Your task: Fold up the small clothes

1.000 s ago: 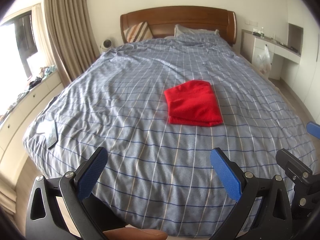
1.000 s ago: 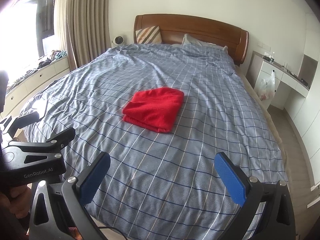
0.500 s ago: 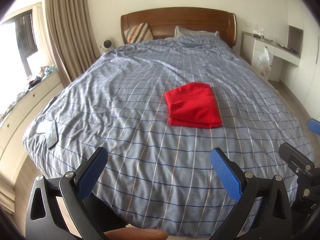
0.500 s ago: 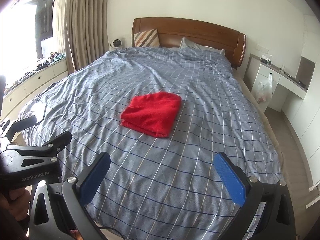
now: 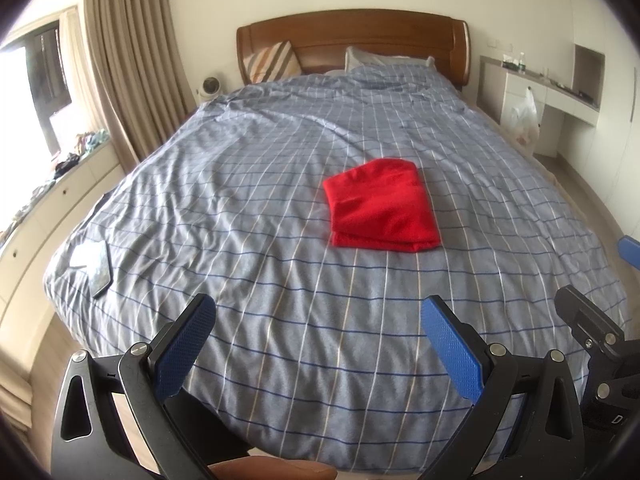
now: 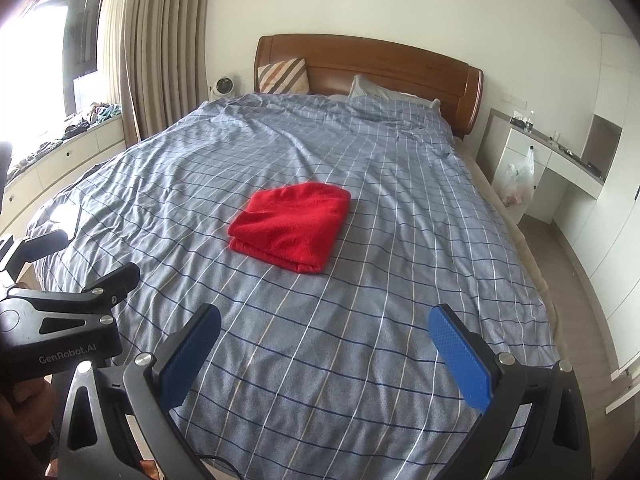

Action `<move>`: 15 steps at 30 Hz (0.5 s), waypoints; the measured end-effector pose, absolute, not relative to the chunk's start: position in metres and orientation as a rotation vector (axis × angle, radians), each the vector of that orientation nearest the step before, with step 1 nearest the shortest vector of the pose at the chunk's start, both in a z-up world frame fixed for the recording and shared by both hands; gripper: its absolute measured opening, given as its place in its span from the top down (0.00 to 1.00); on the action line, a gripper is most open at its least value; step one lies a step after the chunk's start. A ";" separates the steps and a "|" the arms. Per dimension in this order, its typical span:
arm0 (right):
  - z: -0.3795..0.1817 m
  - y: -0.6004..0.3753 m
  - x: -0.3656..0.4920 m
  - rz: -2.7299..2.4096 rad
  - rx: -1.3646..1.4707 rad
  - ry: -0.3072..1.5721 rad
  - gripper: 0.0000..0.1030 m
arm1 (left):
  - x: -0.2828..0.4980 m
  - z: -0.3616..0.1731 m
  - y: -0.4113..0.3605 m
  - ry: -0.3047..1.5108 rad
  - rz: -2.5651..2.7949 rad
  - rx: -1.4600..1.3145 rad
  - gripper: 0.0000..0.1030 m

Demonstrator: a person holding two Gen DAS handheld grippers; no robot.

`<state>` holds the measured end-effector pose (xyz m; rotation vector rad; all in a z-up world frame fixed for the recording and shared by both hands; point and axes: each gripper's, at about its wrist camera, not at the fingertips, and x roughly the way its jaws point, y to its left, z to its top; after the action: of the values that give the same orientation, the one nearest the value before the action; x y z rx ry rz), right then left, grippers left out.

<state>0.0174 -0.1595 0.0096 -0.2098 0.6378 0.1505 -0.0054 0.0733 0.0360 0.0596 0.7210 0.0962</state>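
Barely changed: both grippers, left (image 5: pixel 316 344) and right (image 6: pixel 324 354), stay wide open, empty, well short of folded red garment (image 5: pixel 380 204); folding looks finished.

The cloth (image 5: pixel 382 204) is plain bright red. The duvet (image 5: pixel 248 184) is grey-blue, checked with thin white and dark blue lines. Both grippers, left (image 5: pixel 316 344) and right (image 6: pixel 326 354), have black frames and blue pads (image 5: pixel 452 354). The headboard (image 5: pixel 352 36) is reddish-brown wood. A cushion (image 5: pixel 272 62) has brown and cream diagonal stripes. The curtain (image 5: pixel 128 60) is beige.
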 end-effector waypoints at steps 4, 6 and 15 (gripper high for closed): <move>0.010 -0.161 0.017 0.144 -0.205 0.636 0.01 | -0.005 0.036 0.073 0.721 0.095 0.060 0.00; 0.010 -0.162 0.017 0.144 -0.203 0.636 0.01 | -0.005 0.035 0.074 0.720 0.094 0.059 0.00; 0.009 -0.163 0.019 0.145 -0.200 0.641 0.01 | -0.005 0.035 0.073 0.721 0.095 0.059 0.00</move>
<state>0.0190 -0.1634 0.0093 -0.1997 0.6410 0.1445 -0.0050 0.0730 0.0349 0.0591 0.7212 0.0950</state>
